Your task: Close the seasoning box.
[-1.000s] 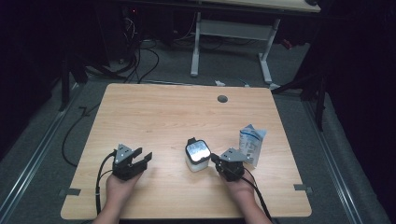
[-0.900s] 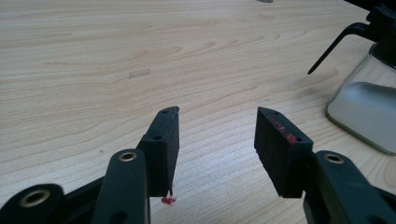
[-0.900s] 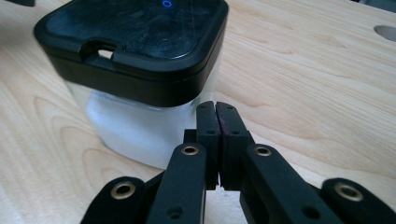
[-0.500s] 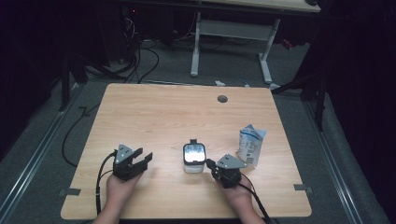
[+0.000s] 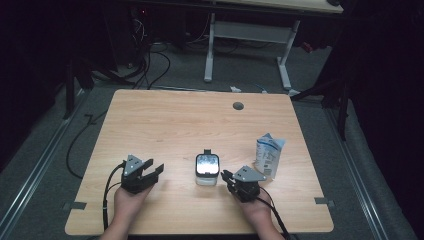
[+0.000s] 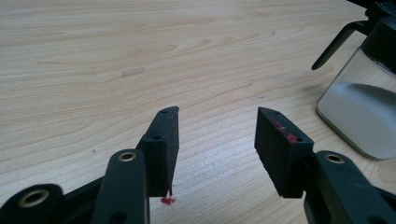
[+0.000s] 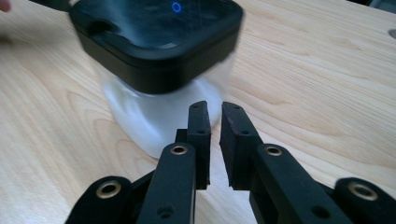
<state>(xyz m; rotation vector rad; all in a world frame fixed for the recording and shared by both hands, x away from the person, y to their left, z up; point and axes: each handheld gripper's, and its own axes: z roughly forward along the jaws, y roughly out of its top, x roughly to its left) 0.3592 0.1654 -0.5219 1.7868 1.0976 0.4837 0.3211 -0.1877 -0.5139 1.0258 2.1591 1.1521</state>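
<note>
Two hand-held grippers rest low on a pale wooden table, a clear jar between them.

The jar point(image 5: 207, 169) with its black lid stands at about 6 o'clock on the table point(image 5: 190, 120). The right gripper point(image 5: 229, 176), at the jar's 4 o'clock, has jaws just parting, a narrow gap holding nothing. The left gripper point(image 5: 156, 170), at its 9 o'clock, gapes empty. A carton point(image 5: 268, 156) stands at 3 o'clock. Dark grey floor, cables and desk legs surround.

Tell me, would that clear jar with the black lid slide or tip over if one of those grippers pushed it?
The jar looks squat with a broad base, so a low push would probably slide it across the smooth wooden table. Its clear walls look hard and slick, likely glass, so perhaps breakable. The black lid looks chunky, so a high push might tip it.
</note>
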